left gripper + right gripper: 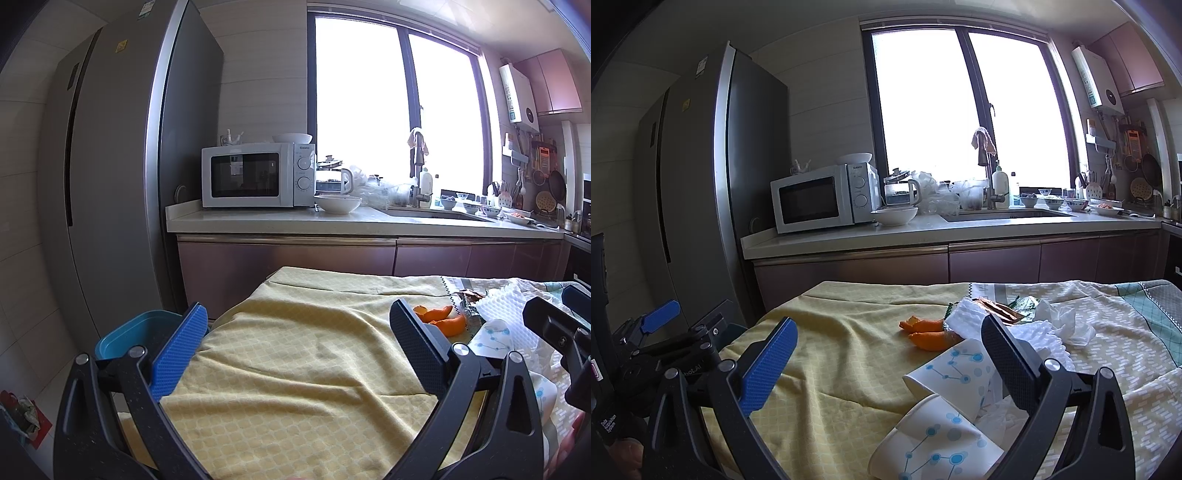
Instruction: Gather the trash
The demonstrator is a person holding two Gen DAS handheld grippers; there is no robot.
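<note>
Lying crushed beside the peels, two white cups show blue dot-and-line prints; both grippers gape empty.

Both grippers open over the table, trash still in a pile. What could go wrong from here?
1. The paper cups lie crushed and overlapping; the right gripper may pinch both or slip off.
2. The yellow cloth is loose and wrinkled; fingers could snag it and drag the orange peels.
3. The blue bin sits low off the table's left edge, so drops could miss.
</note>
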